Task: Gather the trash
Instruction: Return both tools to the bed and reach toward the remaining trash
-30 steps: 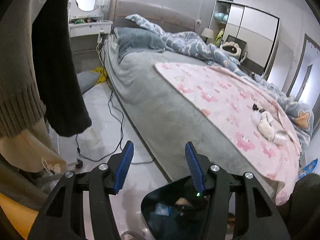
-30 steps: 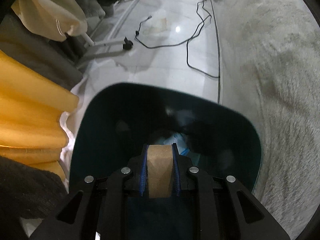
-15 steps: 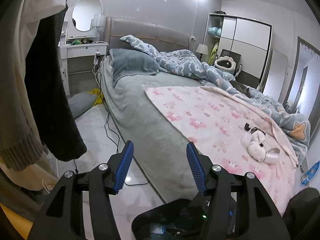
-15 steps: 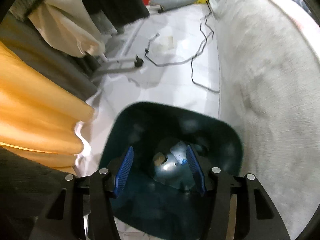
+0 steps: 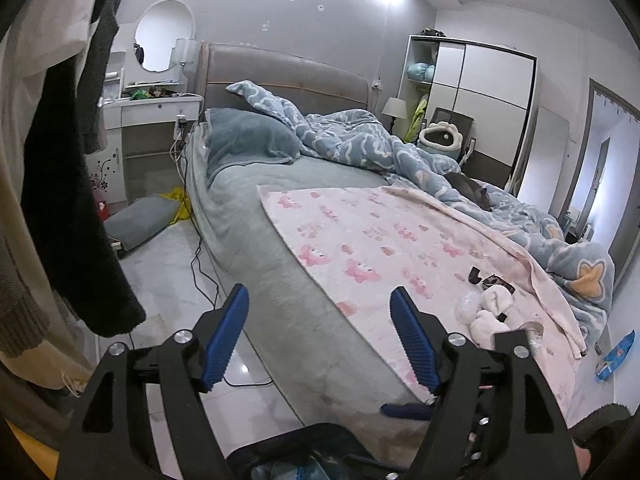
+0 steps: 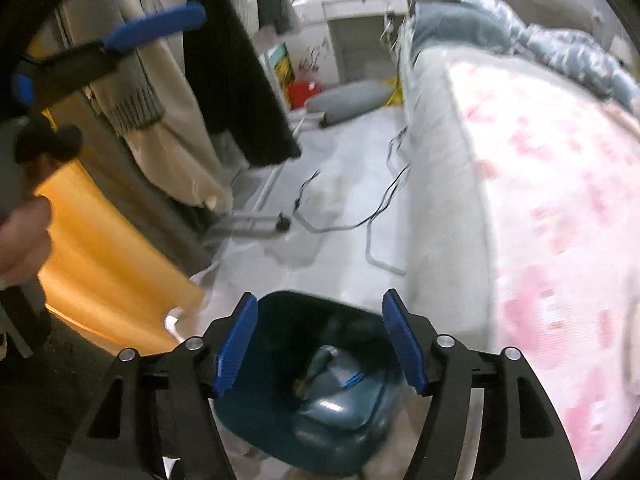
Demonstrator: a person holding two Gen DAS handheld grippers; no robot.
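Above the dark bin [image 6: 280,412] already holding scraps, both grippers' jaws are opening empty, while litter [image 5: 490,312] is still lying on the bed [image 5: 320,340].

Legible markings: none in either wrist view.
The small black packet [image 5: 493,280] on the pink patterned blanket [image 5: 384,240] and the blue wrapper [image 5: 618,350] on the floor carry print too small to read.

Bare floor strip [image 6: 344,216] between bed [image 6: 444,216] and hanging clothes [image 6: 236,80], crossed by cables [image 6: 380,208], bin [image 6: 280,412] below
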